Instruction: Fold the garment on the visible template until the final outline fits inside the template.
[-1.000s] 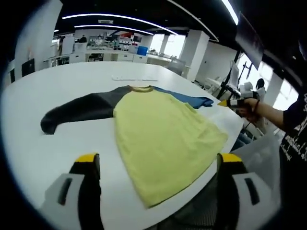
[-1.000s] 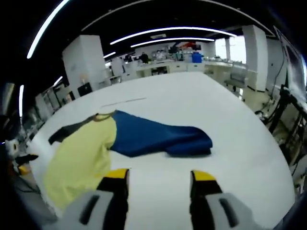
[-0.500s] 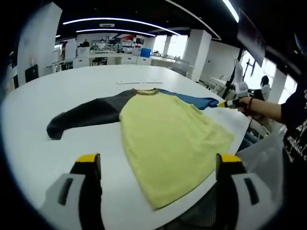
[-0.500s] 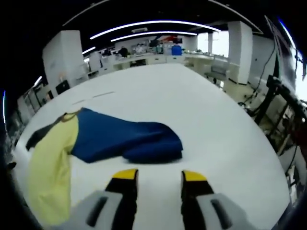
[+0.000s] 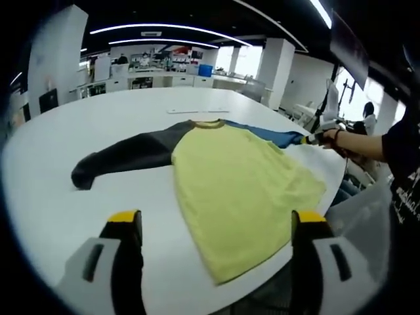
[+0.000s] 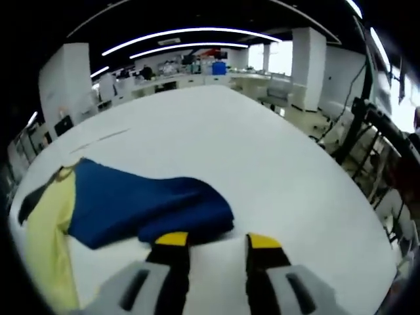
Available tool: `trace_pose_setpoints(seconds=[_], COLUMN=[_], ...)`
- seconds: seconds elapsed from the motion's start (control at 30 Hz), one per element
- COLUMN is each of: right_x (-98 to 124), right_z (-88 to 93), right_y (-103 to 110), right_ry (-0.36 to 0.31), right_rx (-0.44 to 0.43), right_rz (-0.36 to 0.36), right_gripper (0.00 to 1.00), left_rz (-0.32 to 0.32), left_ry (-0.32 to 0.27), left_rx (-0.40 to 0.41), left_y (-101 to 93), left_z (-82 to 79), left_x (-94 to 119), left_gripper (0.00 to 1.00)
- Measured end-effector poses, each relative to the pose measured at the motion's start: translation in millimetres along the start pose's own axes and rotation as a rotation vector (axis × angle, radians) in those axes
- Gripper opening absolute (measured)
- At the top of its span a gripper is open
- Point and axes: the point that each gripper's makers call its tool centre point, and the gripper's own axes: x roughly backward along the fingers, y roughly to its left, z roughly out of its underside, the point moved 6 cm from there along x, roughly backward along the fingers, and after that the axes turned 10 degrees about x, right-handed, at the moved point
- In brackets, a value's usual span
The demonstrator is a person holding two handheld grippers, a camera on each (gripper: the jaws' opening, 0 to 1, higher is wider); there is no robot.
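A: Garment position?

B: The shirt (image 5: 239,190) lies flat on the white table (image 5: 79,131). Yellow body, collar at the far end, hem at the near edge of the table. The grey sleeve (image 5: 121,154) extends left. The blue sleeve (image 5: 266,136) extends right, toward the table's right edge.

A: Left gripper?

B: The left gripper (image 5: 213,226) is held above the near table edge, apart from the cloth. Its jaws stand wide, one each side of the hem, with nothing between them.

A: Right gripper?

B: In the right gripper view, the right gripper (image 6: 213,241) sits at the cuff end of the blue sleeve (image 6: 141,207). The yellow-tipped jaws stand fairly narrow. The left tip overlaps the sleeve edge; whether it touches the cloth cannot be told. Nothing is clamped between the jaws. In the left gripper view the same tool appears at the right, in a hand (image 5: 338,141), at the sleeve's tip.

A: Template?

B: A thin dark line (image 6: 98,136) is marked on the table beyond the collar; in the left gripper view it shows as a faint strip (image 5: 197,110). It may be part of the template outline; the view is too coarse to confirm.

A: Readable text?

B: White lettering (image 5: 401,197) shows on the person's dark sleeve at the right. It is too blurred to read. No brand or label is legible on the shirt.
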Motion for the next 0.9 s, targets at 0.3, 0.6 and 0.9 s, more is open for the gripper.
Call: trace_pose_setpoints(seconds=[0.3, 0.6, 0.9], right_x=[-3.8, -15.9, -17.6], right_z=[-8.7, -22.3, -28.3], right_y=[1.2, 1.1, 4.7], right_ry=[-0.022, -0.057, -0.078], right_rx=[-0.002, -0.014, -0.051], right_rz=[0.022, 0.000, -0.009], right_gripper=[0.24, 0.23, 0.21], left_rz=[-0.004, -0.008, -0.009], left_ry=[0.027, 0.037, 0.048], left_rx=[-0.018, -0.016, -0.014], left_y=[-3.7, -3.8, -1.9], left_z=[1.2, 2.1, 4.7], left_x=[-1.0, 0.0, 0.4], left_gripper=[0.88, 0.85, 0.82])
